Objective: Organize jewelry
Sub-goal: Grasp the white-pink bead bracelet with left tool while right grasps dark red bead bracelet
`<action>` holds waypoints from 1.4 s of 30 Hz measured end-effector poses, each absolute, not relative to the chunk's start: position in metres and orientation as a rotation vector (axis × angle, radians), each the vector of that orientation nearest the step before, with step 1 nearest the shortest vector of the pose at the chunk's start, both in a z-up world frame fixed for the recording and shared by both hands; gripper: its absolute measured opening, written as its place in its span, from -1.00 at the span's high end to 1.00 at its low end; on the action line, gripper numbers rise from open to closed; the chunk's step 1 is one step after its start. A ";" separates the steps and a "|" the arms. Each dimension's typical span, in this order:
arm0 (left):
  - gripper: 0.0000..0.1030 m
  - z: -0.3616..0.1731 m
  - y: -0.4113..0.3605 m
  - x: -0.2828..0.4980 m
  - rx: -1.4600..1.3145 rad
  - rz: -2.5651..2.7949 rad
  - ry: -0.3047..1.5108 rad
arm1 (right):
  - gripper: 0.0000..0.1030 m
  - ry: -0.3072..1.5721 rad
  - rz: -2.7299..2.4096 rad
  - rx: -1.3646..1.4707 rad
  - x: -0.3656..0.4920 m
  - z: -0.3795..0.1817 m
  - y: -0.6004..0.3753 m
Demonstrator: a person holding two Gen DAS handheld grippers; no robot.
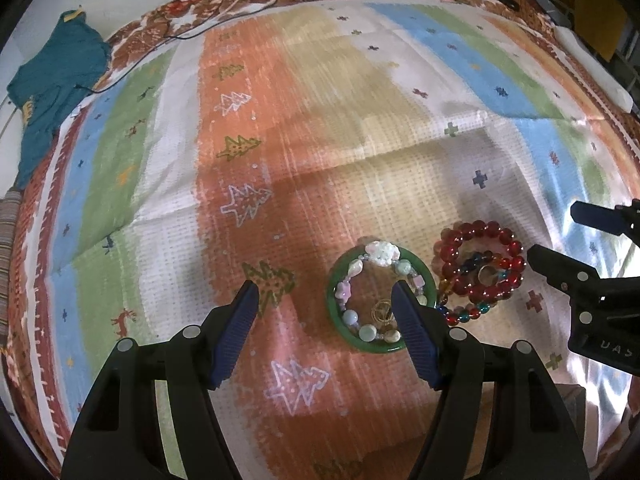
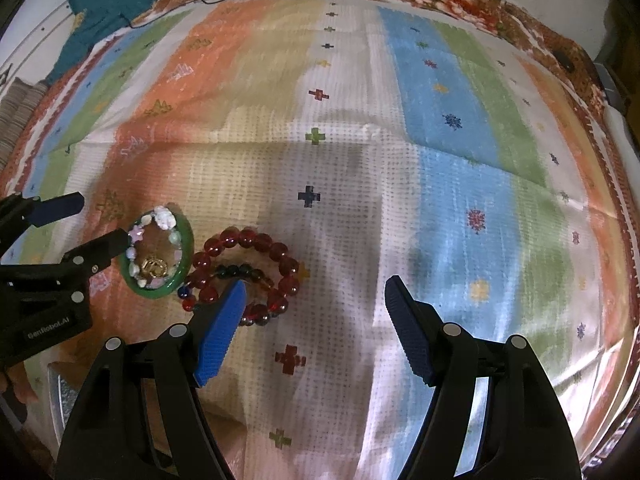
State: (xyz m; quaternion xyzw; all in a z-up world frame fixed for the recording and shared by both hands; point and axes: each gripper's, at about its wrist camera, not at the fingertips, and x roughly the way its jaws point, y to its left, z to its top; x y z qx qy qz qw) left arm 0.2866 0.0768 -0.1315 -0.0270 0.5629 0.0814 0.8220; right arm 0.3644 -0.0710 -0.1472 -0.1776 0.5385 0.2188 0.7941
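Observation:
A green bangle [image 1: 340, 276] lies on the patterned cloth with a pastel bead bracelet [image 1: 352, 270] and a small gold piece [image 1: 382, 312] inside it. To its right lies a red bead bracelet [image 1: 480, 232] with a darker multicoloured bead strand [image 1: 478, 261] and a ring [image 1: 486, 276] inside. My left gripper [image 1: 326, 300] is open and empty, its right finger over the bangle's near edge. My right gripper [image 2: 316, 292] is open and empty; its left finger covers the near part of the red bracelet [image 2: 248, 240]. The bangle [image 2: 188, 236] sits left of it.
A striped, patterned cloth [image 1: 280, 140] covers the whole surface. A teal garment [image 1: 52, 76] lies at the far left edge. Thin cables [image 1: 224, 4] run along the far edge. The right gripper [image 1: 560, 240] shows at the right of the left wrist view.

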 end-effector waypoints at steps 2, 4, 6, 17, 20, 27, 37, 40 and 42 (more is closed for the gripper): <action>-0.33 -0.135 0.076 0.290 -0.050 0.171 1.205 | -0.40 1.162 0.468 -0.387 0.367 -0.150 -0.069; -0.33 -0.138 0.075 0.293 -0.042 0.170 1.210 | -0.39 1.167 0.464 -0.396 0.371 -0.155 -0.066; -0.33 -0.142 0.074 0.295 -0.030 0.171 1.215 | -0.39 1.173 0.460 -0.403 0.375 -0.159 -0.065; -0.09 -0.155 0.070 0.306 0.025 0.171 1.239 | -0.16 1.199 0.467 -0.432 0.386 -0.178 -0.056; -0.01 -0.157 0.068 0.308 0.036 0.169 1.244 | -0.15 1.201 0.472 -0.440 0.387 -0.181 -0.053; 0.54 -0.163 0.070 0.309 0.044 0.177 1.248 | 0.17 1.194 0.489 -0.448 0.386 -0.182 -0.051; 0.80 -0.162 0.072 0.306 0.035 0.177 1.249 | 0.67 1.169 0.499 -0.466 0.380 -0.180 -0.051; 0.80 -0.158 0.073 0.304 0.030 0.179 1.245 | 0.68 1.167 0.504 -0.454 0.381 -0.177 -0.054; 0.80 -0.155 0.073 0.303 0.026 0.180 1.239 | 0.71 1.163 0.509 -0.441 0.381 -0.173 -0.055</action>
